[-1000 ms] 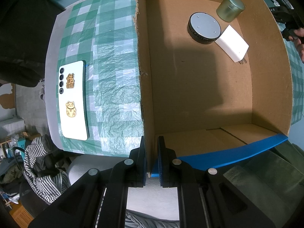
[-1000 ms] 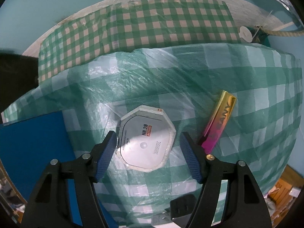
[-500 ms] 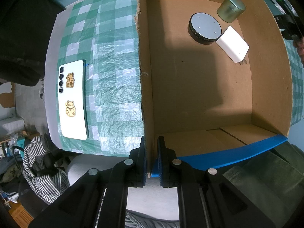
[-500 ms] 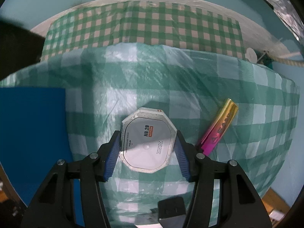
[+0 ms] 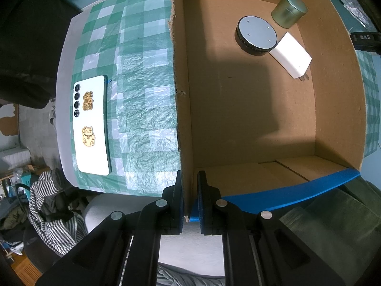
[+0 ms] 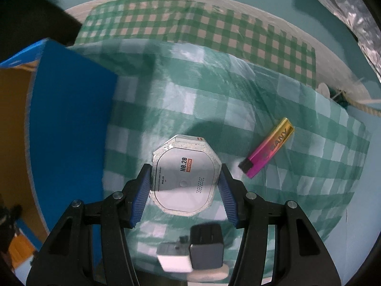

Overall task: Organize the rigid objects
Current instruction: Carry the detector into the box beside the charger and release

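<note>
A green-and-white checked cloth (image 5: 142, 90) covers the table, with a finer green check laid under it at the far side in the right wrist view. An open cardboard box (image 5: 250, 124) with blue outer faces stands on the cloth. The left gripper (image 5: 190, 195) points straight down and is clenched on the box's near corner, one pad on each side of the cardboard wall. Inside the box, at its far end, lie a round black disc with a grey top (image 5: 256, 35), a greenish metal tin (image 5: 289, 10) just beyond it, and a white charger (image 5: 291, 58) whose end touches the disc. Left of the box, well apart from it, a white phone (image 5: 91, 126) lies face down near the table edge, with gold stickers on its back. In the right wrist view, the right gripper (image 6: 184, 186) grasps an octagonal grey case (image 6: 185, 176) marked "NO.20 ACTION", its blue pads pressed on the case's two sides; its jaws have just been closing onto the case. The case is beside the box's blue wall (image 6: 71, 124), above the cloth. To its right on the cloth lies a pink-to-gold bar (image 6: 270, 151) with a black end. Below the case, between the gripper's arms, sit a dark plug block (image 6: 206, 250) and a white one (image 6: 175, 261), side by side.
</note>
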A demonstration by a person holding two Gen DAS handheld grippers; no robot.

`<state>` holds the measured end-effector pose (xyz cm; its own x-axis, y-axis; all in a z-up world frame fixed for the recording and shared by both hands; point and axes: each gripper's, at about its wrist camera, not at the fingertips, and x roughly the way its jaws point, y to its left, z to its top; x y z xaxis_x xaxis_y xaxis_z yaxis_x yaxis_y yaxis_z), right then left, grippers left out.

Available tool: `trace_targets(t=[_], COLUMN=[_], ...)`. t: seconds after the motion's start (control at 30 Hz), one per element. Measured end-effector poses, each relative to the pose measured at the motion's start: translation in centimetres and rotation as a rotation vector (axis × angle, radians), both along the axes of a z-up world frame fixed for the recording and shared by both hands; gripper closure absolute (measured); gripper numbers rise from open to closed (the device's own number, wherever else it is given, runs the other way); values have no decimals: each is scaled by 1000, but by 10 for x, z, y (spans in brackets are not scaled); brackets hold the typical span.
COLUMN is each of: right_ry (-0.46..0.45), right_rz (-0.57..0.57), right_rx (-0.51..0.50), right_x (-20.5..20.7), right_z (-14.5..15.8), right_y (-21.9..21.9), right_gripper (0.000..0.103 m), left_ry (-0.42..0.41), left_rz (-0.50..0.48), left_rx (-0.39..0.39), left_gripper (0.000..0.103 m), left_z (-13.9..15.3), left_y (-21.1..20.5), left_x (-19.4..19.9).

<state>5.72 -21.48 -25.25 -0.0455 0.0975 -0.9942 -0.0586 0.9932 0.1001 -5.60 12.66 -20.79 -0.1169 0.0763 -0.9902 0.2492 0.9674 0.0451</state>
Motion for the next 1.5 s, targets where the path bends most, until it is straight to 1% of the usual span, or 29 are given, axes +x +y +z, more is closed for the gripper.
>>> trace_targets(t=[0.23,0.5,0.6,0.8,0.97,1.13,1.5], right_ry=[-30,-88,-109,-138,-149,-154,-122], right_rz=[46,124,156,221,275,324,420], right_rx=[22,38,55,77,86,93,70], right_x=[-5,-9,-9,-7,-4,-1,-6], right_z=[31,71,85,105,112,111,88], right_y=[11,30,40,65,87,107,138], right_gripper=[48,48,48,48,48,48,48], left_ry=[0,0,-1,-2,-2,-3,-3], left_rz=[0,-1,1,-1,-2,-2,-2], left_rx=[0,-1,-2,-3,-2,-3,-2], left_gripper=[94,94,94,94,94,94,94], left_z=[0,0,0,0,0,0,-1], left_y=[0,0,0,-1,-1,-1,-1], left_x=[0,0,0,-1,-1,-1,-1])
